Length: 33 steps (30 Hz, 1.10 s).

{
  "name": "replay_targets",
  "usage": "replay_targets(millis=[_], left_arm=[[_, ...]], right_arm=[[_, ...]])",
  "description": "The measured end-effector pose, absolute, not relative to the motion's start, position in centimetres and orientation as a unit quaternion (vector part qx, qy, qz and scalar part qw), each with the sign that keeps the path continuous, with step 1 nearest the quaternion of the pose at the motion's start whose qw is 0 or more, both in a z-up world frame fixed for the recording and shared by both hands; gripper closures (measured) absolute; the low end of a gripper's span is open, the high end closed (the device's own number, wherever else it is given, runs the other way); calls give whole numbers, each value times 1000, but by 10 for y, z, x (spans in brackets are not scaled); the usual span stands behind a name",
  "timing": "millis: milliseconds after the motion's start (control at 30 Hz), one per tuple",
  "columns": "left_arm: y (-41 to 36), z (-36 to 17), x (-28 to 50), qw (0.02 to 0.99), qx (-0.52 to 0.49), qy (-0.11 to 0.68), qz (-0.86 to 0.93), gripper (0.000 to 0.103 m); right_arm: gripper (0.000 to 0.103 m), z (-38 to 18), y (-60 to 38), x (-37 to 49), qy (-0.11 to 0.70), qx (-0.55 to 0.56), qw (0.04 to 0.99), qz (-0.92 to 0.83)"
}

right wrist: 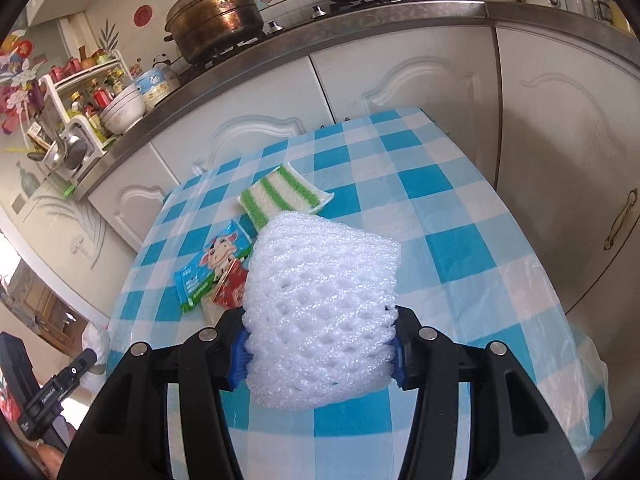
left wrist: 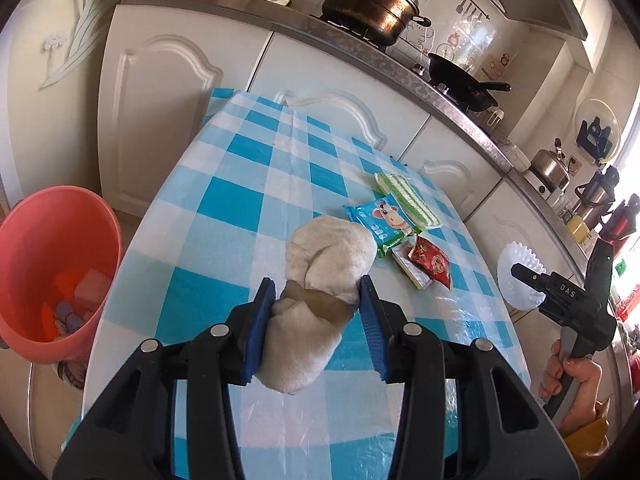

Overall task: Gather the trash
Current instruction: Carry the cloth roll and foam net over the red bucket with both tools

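My left gripper [left wrist: 318, 294] is shut on a crumpled grey-white wad of paper [left wrist: 320, 280] and holds it above the blue checked table [left wrist: 224, 208]. My right gripper [right wrist: 320, 346] is shut on a white foam fruit net [right wrist: 324, 304] above the same table [right wrist: 460, 248]; it also shows in the left wrist view [left wrist: 520, 276]. On the table lie a blue cow-print wrapper [left wrist: 384, 220] [right wrist: 212, 268], a red wrapper [left wrist: 434, 262] [right wrist: 230, 288] on a silver packet [left wrist: 410, 266], and a green-striped sponge cloth [left wrist: 408, 198] [right wrist: 280, 196].
A pink bin [left wrist: 52, 272] with scraps inside stands on the floor left of the table. White cabinets [left wrist: 160, 92] and a counter with a big pot [left wrist: 368, 0] and a black wok [left wrist: 464, 80] run behind the table.
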<state>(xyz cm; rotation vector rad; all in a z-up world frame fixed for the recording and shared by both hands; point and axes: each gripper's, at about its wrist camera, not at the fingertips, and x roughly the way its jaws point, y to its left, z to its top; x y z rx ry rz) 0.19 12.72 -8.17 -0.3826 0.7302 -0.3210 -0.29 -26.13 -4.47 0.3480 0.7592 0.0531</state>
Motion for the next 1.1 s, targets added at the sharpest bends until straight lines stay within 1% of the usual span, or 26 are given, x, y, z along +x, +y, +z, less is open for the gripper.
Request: replay_targets(millis=[200, 500, 800, 1100], left_arm=[[144, -80, -31, 903, -204, 343, -159, 59], [186, -87, -62, 907, -233, 334, -112, 59], [237, -95, -64, 906, -267, 326, -41, 59], [298, -97, -45, 910, -266, 316, 43, 59]], right_arm=[[50, -35, -228, -36, 382, 143, 912, 52], [50, -24, -155, -51, 395, 71, 906, 132], [50, -25, -73, -22, 408, 19, 883, 233], [50, -31, 21, 23, 419, -16, 850, 320]])
